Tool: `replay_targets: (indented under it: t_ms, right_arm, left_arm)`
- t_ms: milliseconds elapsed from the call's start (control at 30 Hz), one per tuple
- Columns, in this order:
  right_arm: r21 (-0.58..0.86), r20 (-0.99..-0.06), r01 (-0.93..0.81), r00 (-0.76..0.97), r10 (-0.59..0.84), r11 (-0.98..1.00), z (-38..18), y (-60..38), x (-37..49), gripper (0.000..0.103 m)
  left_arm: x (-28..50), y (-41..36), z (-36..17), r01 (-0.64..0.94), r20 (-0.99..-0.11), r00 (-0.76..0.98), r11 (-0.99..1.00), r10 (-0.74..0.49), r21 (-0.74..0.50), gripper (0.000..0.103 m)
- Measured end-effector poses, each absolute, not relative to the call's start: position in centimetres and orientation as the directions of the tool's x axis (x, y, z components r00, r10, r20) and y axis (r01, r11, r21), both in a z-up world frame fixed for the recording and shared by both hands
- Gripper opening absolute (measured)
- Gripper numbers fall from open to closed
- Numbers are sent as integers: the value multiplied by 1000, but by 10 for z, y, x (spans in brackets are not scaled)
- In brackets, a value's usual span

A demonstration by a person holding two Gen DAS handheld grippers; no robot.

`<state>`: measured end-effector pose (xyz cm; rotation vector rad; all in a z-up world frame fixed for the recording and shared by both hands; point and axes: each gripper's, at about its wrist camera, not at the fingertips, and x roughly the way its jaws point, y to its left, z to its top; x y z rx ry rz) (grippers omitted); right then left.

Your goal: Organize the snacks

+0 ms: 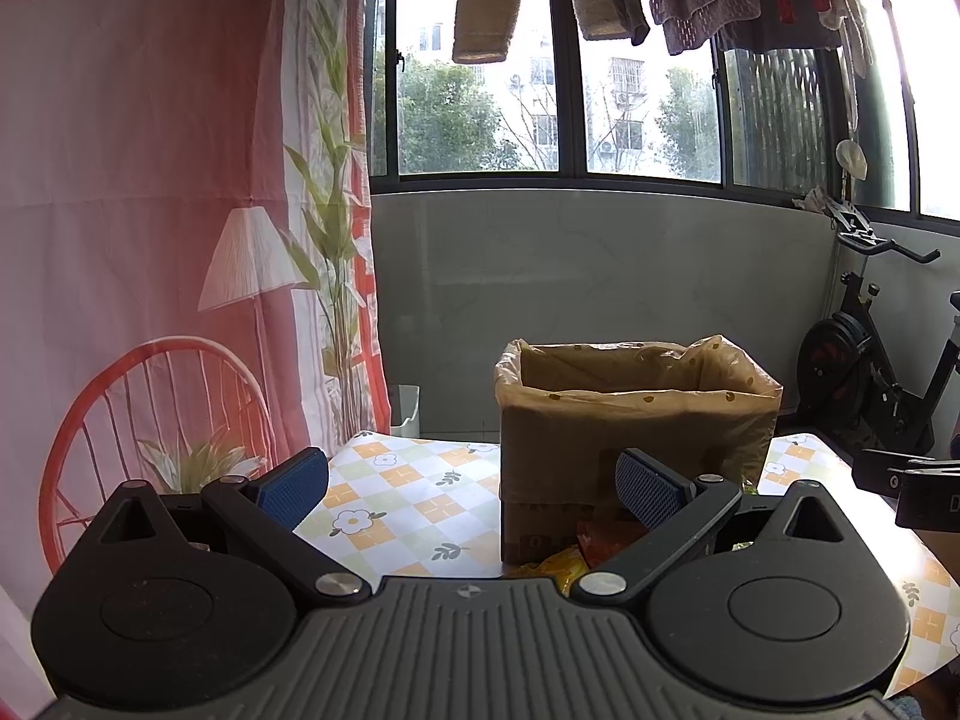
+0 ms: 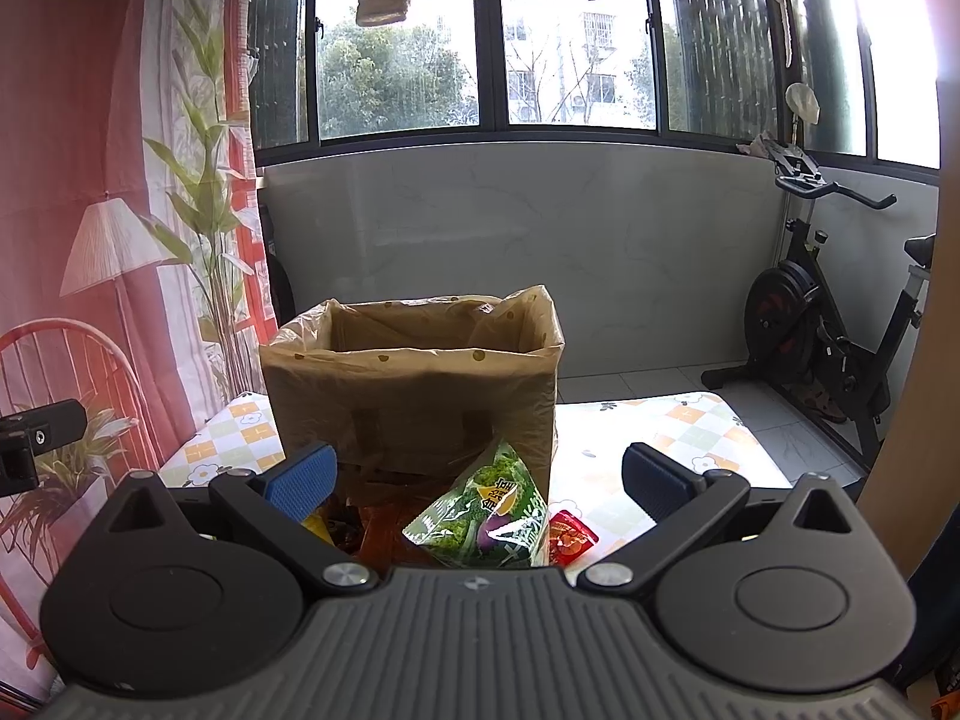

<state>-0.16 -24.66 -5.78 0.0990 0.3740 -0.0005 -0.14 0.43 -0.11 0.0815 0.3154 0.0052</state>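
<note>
On table [image 2: 690,426]: lined box [image 2: 414,384], green snack bag [image 2: 480,510].

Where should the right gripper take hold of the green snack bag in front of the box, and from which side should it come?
Probably the raised upper corner of the green bag, from the near side. The bag leans on the box, so its back is blocked. The right gripper is open and roughly in line with it.

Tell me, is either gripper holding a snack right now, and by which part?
Nothing is held. The left gripper and right gripper are both open; the green snack packet lies untouched below.
</note>
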Motion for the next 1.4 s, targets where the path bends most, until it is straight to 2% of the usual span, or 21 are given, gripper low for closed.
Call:
replay_targets:
  t_ms: [1400]
  right_arm:
    - [125,-357,22,934,25,992,-57,-253,-1,103]
  left_arm:
    - [-1,9,-2,3,-309,951,999,13,53,103]
